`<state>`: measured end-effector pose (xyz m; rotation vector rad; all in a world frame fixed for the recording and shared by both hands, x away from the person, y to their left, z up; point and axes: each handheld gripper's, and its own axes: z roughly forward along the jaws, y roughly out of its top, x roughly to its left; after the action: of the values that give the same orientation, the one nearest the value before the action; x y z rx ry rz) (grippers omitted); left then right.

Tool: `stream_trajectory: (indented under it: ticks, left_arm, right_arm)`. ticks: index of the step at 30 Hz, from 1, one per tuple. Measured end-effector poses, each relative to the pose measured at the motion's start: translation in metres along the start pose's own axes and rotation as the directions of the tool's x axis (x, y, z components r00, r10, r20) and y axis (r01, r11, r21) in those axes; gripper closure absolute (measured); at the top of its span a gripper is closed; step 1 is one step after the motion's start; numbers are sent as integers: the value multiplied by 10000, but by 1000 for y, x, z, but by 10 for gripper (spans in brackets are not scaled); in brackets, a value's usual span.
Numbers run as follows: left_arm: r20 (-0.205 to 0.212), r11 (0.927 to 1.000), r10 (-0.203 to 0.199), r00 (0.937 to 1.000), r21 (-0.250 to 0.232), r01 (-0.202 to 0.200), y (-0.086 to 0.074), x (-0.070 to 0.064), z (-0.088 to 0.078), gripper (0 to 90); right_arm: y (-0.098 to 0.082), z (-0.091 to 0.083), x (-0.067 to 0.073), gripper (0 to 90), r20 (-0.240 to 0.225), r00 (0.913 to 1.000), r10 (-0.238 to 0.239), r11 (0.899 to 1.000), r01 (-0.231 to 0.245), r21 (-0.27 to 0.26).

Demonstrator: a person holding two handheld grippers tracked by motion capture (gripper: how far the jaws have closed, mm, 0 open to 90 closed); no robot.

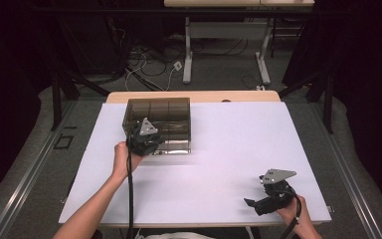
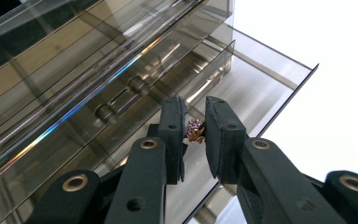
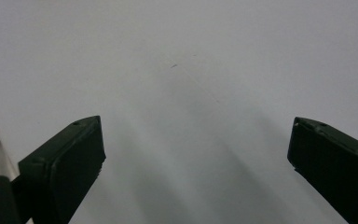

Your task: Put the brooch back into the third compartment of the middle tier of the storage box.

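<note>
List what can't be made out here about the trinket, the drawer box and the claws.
- Trinket: left gripper view; too small to tell what it is, its sides covered by the left claw.
- Drawer box: high view; the hand and claw cover the open drawer, and its contents can't be told.
- Right claw: right gripper view; the picture's edge cuts off the pads.

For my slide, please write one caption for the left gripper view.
Left gripper pinching a small sparkly trinket over the open drawer of a smoky clear plastic organizer.
</note>
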<state>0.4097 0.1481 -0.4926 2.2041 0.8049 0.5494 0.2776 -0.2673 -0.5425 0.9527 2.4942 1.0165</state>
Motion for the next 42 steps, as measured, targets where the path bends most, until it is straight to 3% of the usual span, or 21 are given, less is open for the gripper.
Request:
stream_trajectory:
  ticks: [18,42]
  left_arm:
    - [487,9995,324,9983,-56,-321,15,-14,15,772]
    - [890,9983,519,9947,-299,-494,22,-30,29,772]
  right_arm:
    - [0,0,0,31,-35,10000,-1,10000,1,13]
    - [0,0,0,32,-59,9999,-106,9999,106,1]
